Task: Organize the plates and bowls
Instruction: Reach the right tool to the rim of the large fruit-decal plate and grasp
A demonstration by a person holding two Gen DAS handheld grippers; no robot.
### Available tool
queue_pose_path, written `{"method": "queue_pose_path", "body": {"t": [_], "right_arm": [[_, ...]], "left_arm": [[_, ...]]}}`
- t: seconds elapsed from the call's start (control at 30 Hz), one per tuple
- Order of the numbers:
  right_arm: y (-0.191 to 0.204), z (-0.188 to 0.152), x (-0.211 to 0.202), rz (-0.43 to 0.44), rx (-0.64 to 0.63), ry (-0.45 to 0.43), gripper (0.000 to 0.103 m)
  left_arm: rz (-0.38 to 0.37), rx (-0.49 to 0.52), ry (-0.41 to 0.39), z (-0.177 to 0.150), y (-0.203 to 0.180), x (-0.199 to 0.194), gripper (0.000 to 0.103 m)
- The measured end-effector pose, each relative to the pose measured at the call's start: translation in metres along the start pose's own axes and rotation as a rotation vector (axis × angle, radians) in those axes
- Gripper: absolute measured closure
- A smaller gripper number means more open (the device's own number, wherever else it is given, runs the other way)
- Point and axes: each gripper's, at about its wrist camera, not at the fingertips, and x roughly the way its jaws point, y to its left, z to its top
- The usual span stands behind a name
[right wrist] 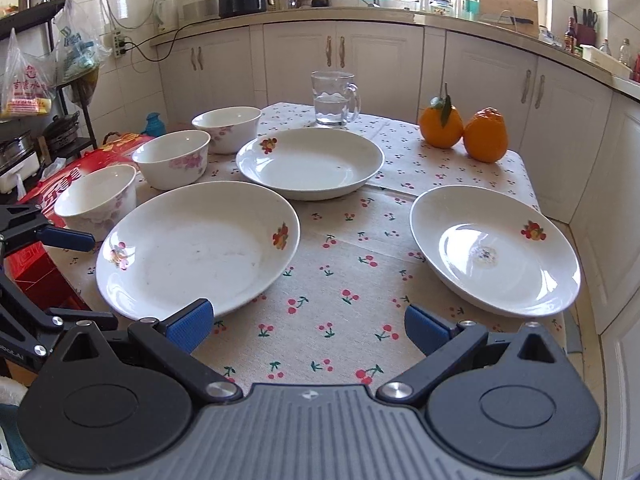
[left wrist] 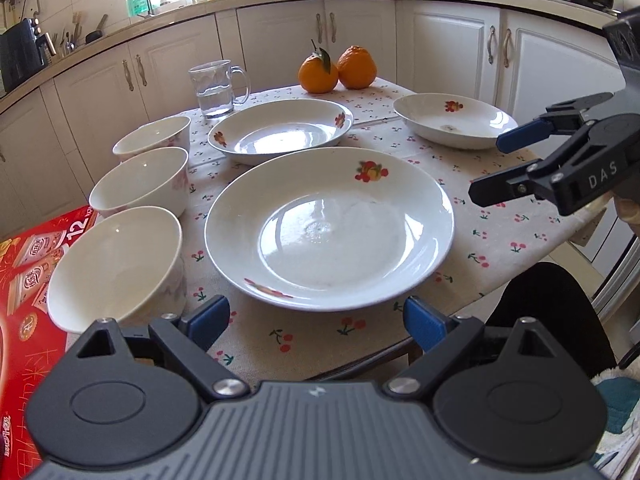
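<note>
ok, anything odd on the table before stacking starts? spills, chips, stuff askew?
One thing: the plate nearest the right tool has a small dried smudge at its centre, so it looks unwashed. The nearest bowl sits at the table edge beside the red box. No spills or chips visible.

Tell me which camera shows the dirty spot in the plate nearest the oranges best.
Right wrist view: the stained plate lies close, its grey smudge clear at the centre. In the left wrist view that plate sits far off, its smudge just a faint mark.
</note>
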Motion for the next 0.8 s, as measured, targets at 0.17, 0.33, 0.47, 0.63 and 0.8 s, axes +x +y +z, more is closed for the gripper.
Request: {"method": "queue_pose_path", "body": {"t": [0.17, 0.33, 0.47, 0.63, 0.8], "right_arm": [[-0.002, 0.017, 0.013, 0.111, -0.032, 0.030, 0.000], [-0.003, 0.032, 0.037, 0.214, -0.058, 0.088, 0.000], [-0.002, 0.041, 0.057, 0.299, -0.083, 0.134, 0.001], [-0.002, 0.052, 0.081, 0.349, -0.119, 0.178, 0.006], [-0.001, 0.062, 0.099, 0.384, -0.151, 0.206, 0.010]], "left_arm": [[-0.001, -0.013, 0.003, -0.001, -0.002, 0.007, 0.009], [0.009, -0.033, 0.005, -0.001, -0.003, 0.011, 0.009], [0.003, -0.034, 0.002, -0.002, -0.004, 0.012, 0.010], [0.004, -0.038, -0.001, -0.004, -0.004, 0.013, 0.010], [-0.011, -0.067, -0.003, -0.004, 0.001, 0.016, 0.011]]}}
